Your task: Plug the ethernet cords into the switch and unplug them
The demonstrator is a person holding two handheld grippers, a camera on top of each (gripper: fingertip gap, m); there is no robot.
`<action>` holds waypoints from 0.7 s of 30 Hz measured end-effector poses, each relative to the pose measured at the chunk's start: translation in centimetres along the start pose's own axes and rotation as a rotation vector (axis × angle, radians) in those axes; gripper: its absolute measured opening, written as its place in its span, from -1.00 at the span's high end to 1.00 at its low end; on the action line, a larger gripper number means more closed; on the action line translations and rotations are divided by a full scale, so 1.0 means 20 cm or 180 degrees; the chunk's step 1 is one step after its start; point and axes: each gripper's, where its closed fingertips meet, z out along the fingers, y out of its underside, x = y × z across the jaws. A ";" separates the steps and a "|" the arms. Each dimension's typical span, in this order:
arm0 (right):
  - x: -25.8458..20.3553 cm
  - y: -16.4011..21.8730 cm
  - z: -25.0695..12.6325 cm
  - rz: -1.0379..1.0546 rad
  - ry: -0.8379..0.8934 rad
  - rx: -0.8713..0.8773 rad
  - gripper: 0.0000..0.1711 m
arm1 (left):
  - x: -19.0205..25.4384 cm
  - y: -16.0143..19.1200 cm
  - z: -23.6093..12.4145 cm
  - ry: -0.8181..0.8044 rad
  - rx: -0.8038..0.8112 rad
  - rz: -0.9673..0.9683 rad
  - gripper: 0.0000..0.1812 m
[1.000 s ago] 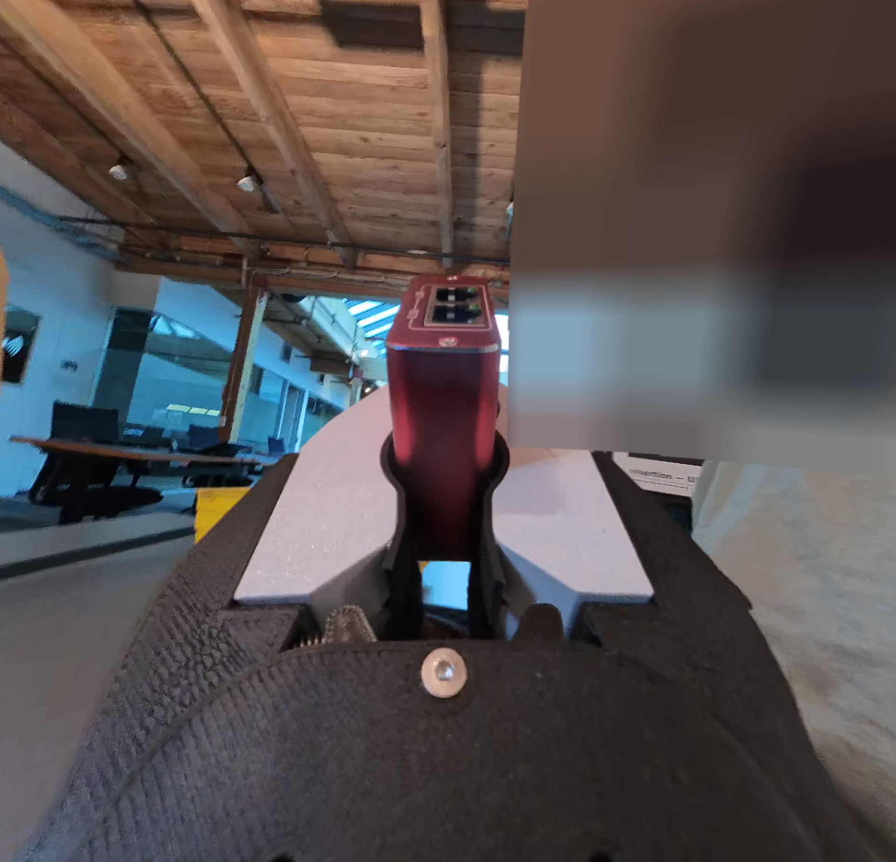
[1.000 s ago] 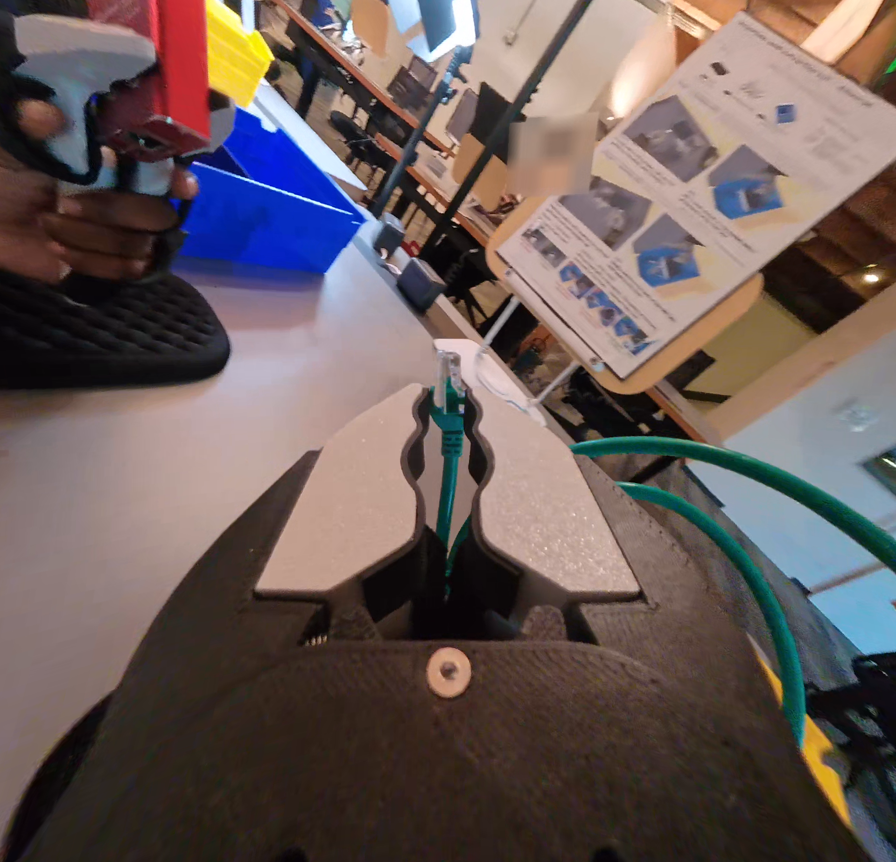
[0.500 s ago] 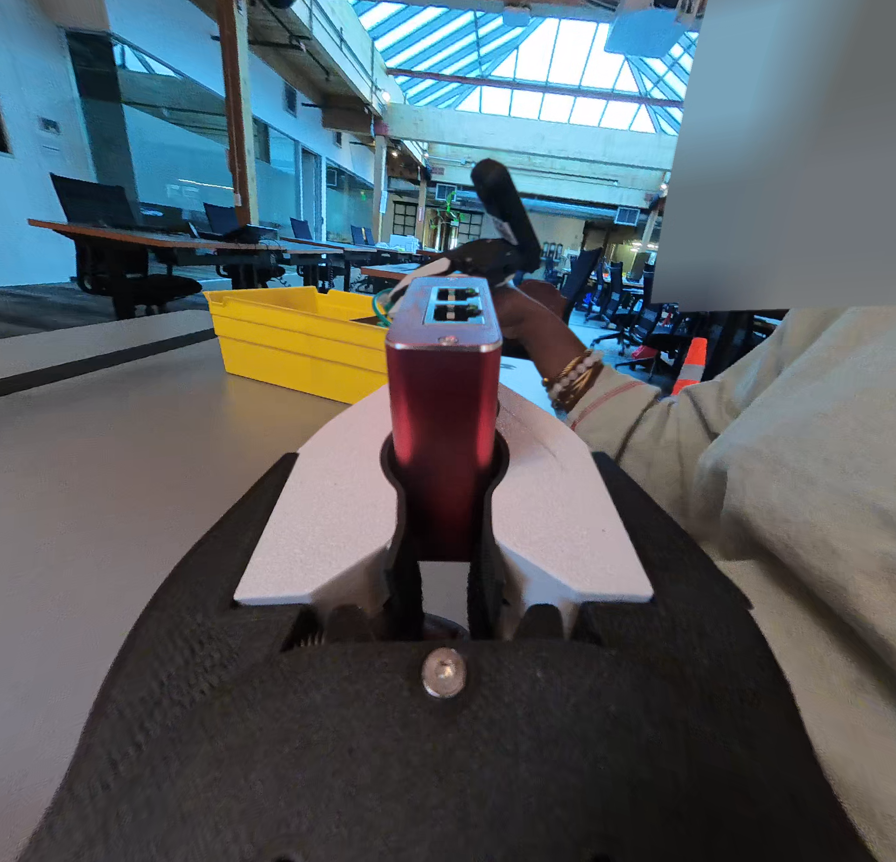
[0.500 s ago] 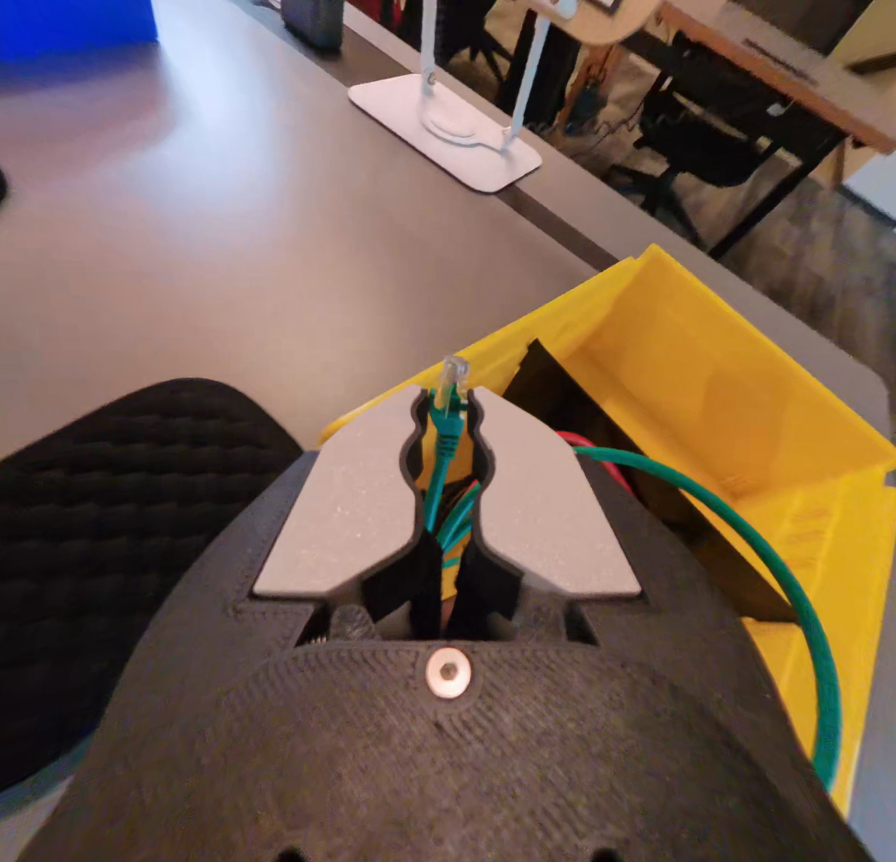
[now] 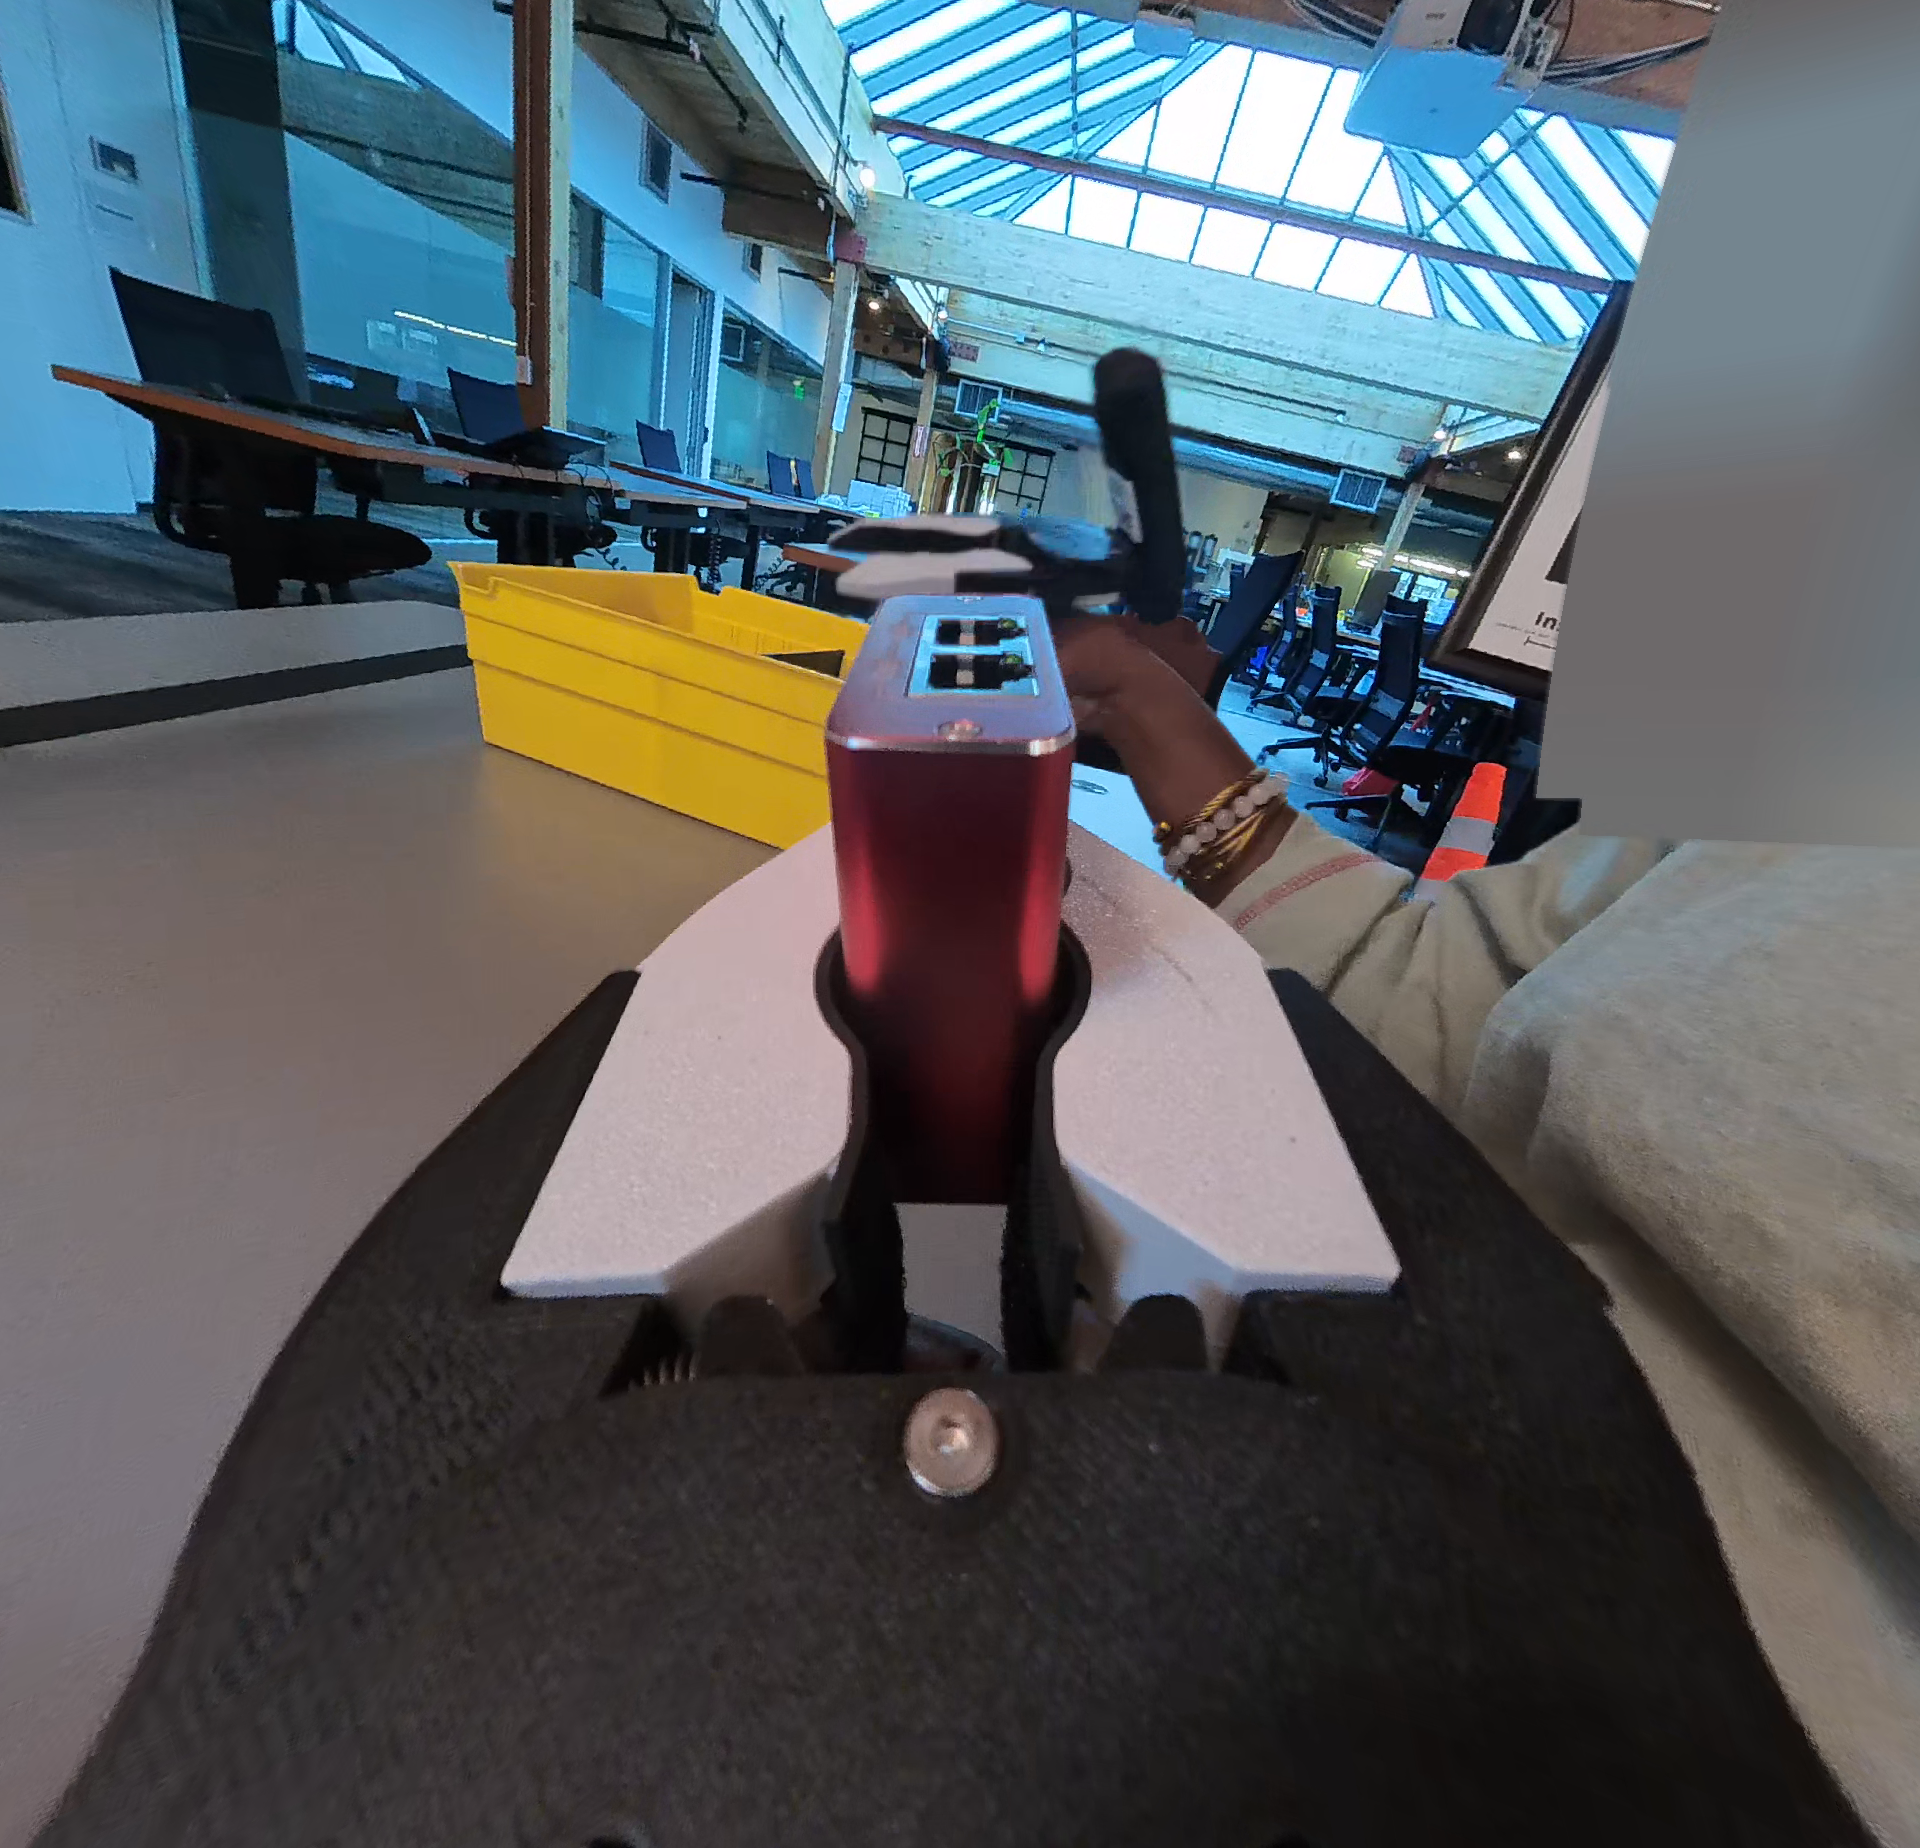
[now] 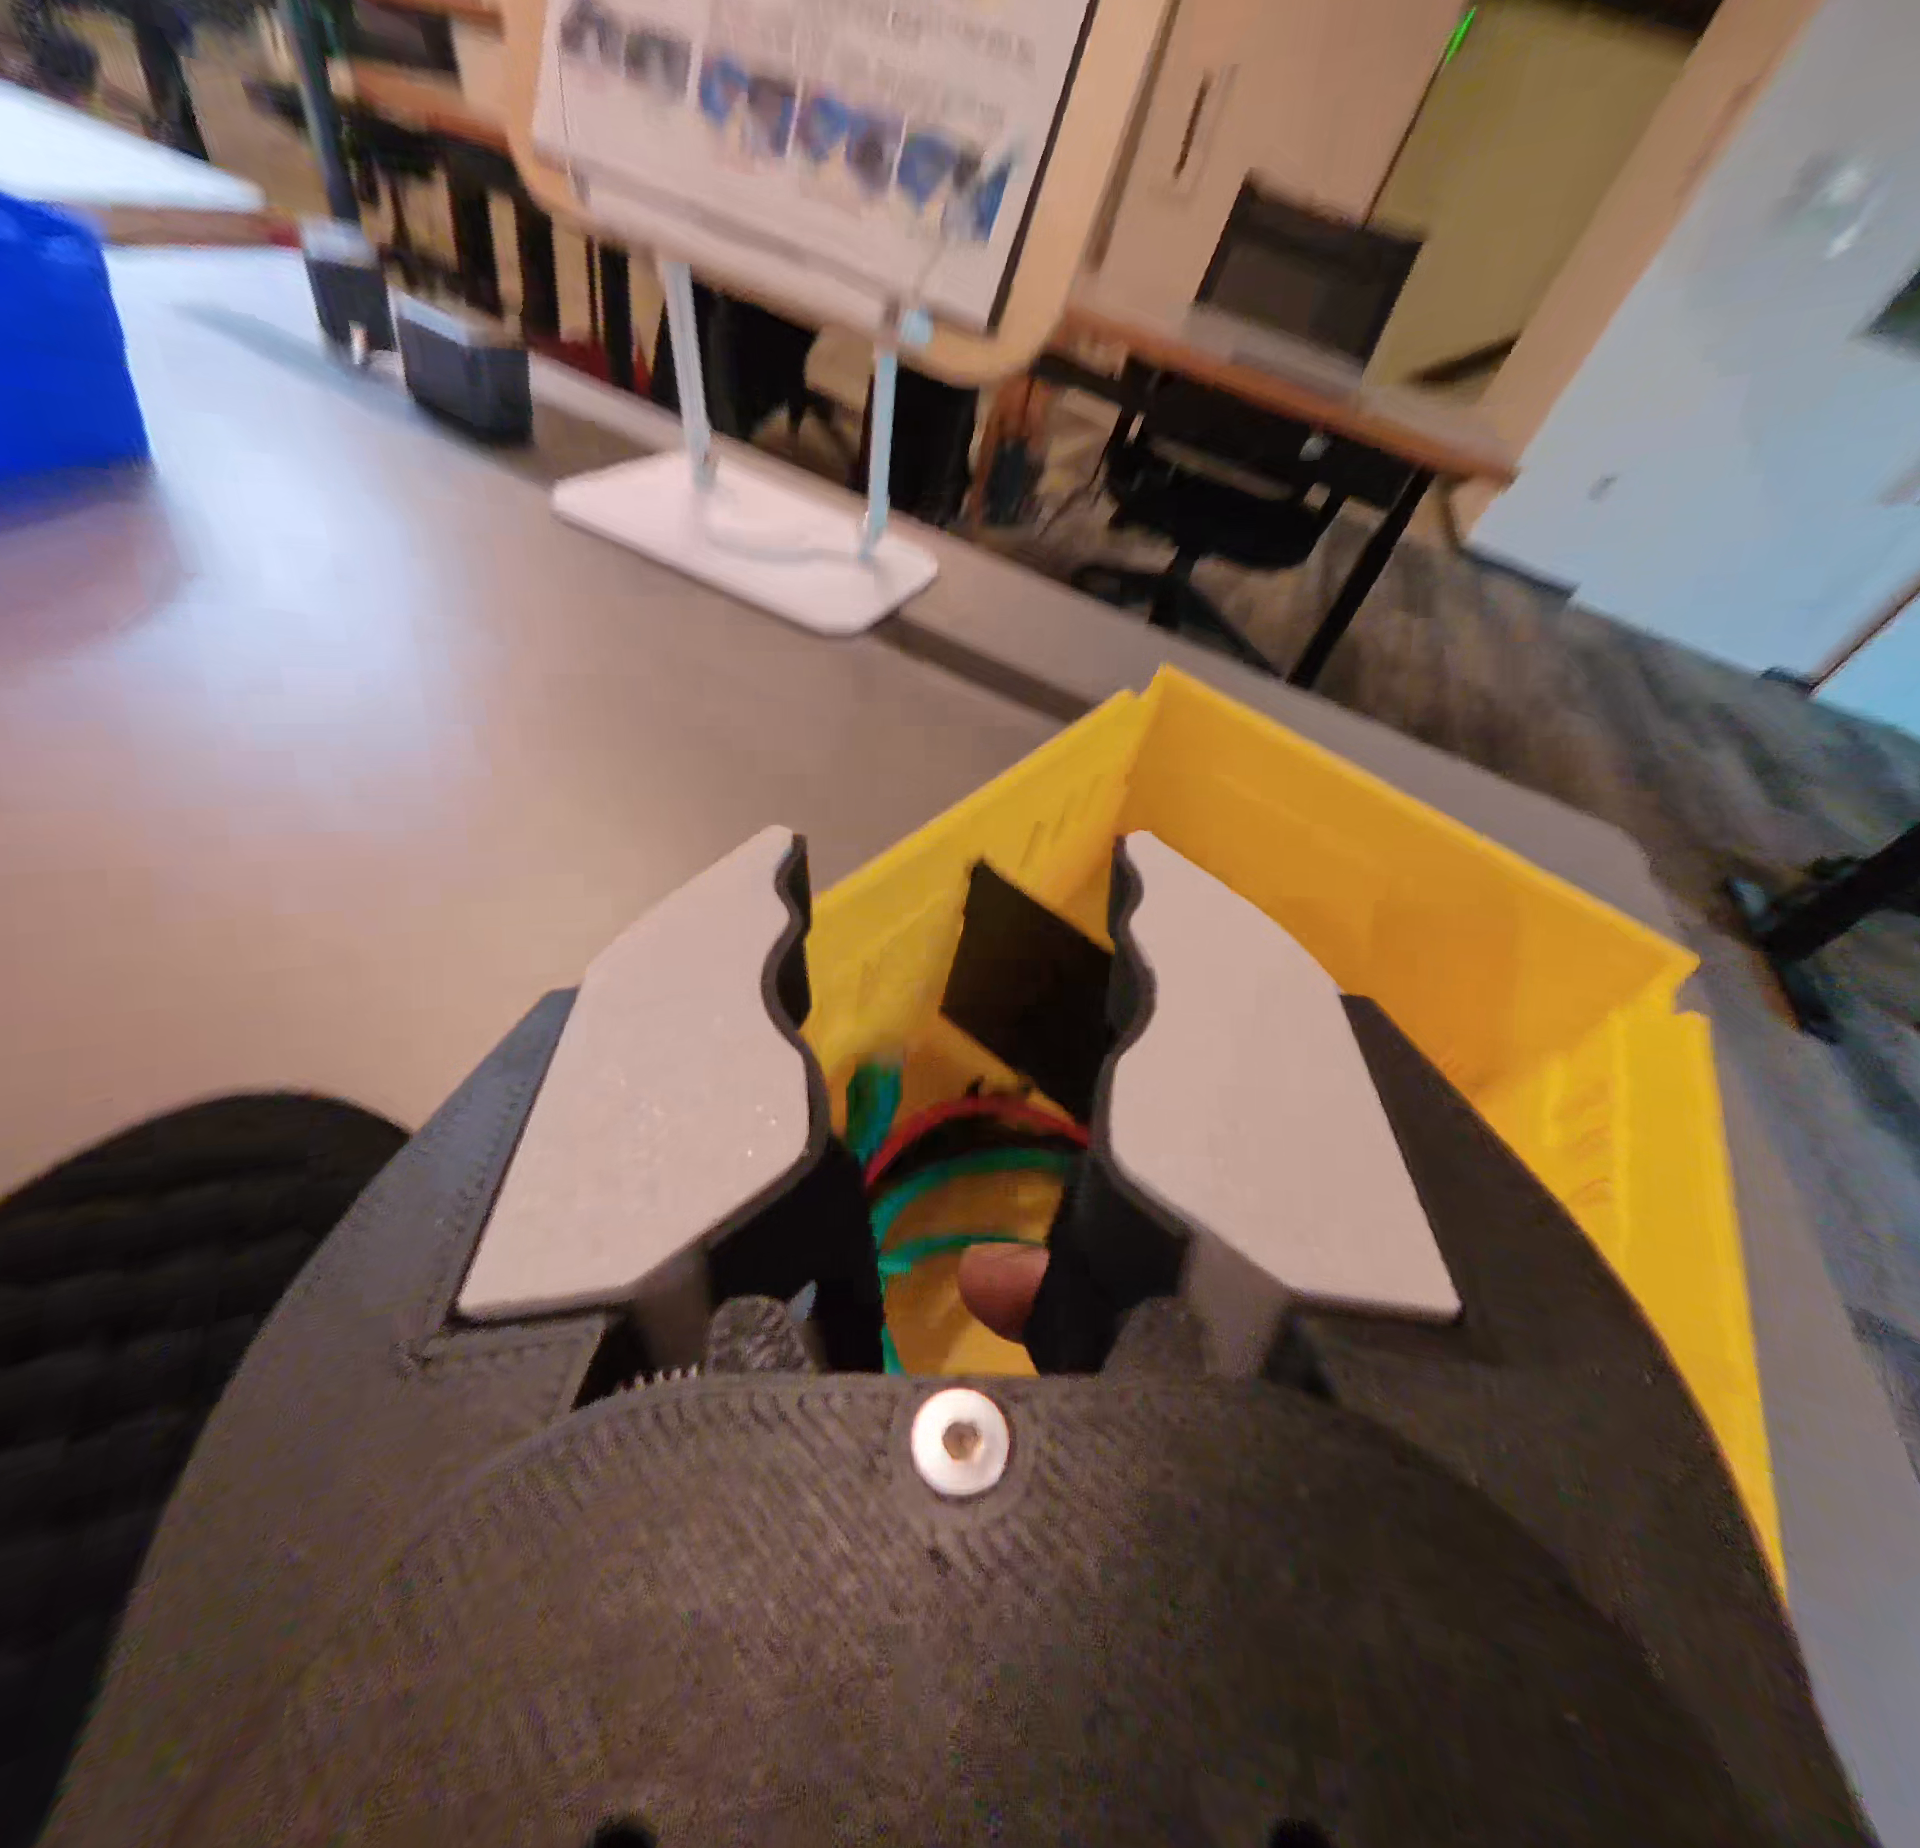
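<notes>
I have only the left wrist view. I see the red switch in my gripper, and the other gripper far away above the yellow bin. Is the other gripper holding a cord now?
Observer: No. In the right wrist view the right gripper is open, with nothing between its fingers.
Operator: Where are the cords, then?
Observer: Green cords and a red cord lie coiled inside the yellow bin, below the open fingers.
Operator: Is anything else in that bin?
Observer: Yes, a flat black piece leans against the bin's inner wall.
Operator: And my switch?
Observer: The left gripper is shut on the red switch; its ports are empty.
</notes>
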 end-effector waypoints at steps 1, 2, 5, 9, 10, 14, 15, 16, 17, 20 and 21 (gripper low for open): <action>-0.02 -0.06 -0.02 -0.0019 0.0009 0.0186 0.33 | 0.00 0.00 0.00 -0.0008 -0.0009 -0.0025 0.68; -0.08 -0.13 -0.04 -0.0061 -0.0077 0.0375 0.30 | -0.01 0.00 0.00 -0.0012 -0.0020 -0.0047 0.68; -0.38 -0.32 -0.09 -0.0093 -0.0791 0.0888 0.31 | -0.01 0.01 0.00 -0.0009 -0.0047 -0.0071 0.68; -0.89 -0.46 -0.16 0.0100 -0.2136 0.1224 0.31 | 0.02 0.04 0.02 0.0048 -0.0174 0.0077 0.68; -1.01 -0.47 -0.18 0.0114 -0.2422 0.1226 0.32 | 0.04 0.05 0.02 0.0090 -0.0217 0.0135 0.68; -1.38 -0.45 -0.19 0.0036 -0.3257 0.0945 0.34 | 0.10 0.09 0.04 0.0248 -0.0398 0.0382 0.68; -1.45 -0.44 -0.19 -0.0037 -0.3395 0.0869 0.34 | 0.11 0.11 0.05 0.0287 -0.0445 0.0431 0.68; -1.51 -0.43 -0.18 -0.0112 -0.3471 0.0799 0.36 | 0.12 0.12 0.05 0.0322 -0.0490 0.0475 0.68; -1.55 -0.41 -0.17 -0.0190 -0.3509 0.0711 0.38 | 0.13 0.13 0.05 0.0348 -0.0530 0.0514 0.68; -1.62 -0.32 -0.16 -0.0528 -0.3612 0.0291 0.46 | 0.15 0.16 0.06 0.0403 -0.0638 0.0607 0.68; -1.62 -0.28 -0.15 -0.0678 -0.3600 0.0171 0.54 | 0.16 0.17 0.06 0.0417 -0.0669 0.0633 0.68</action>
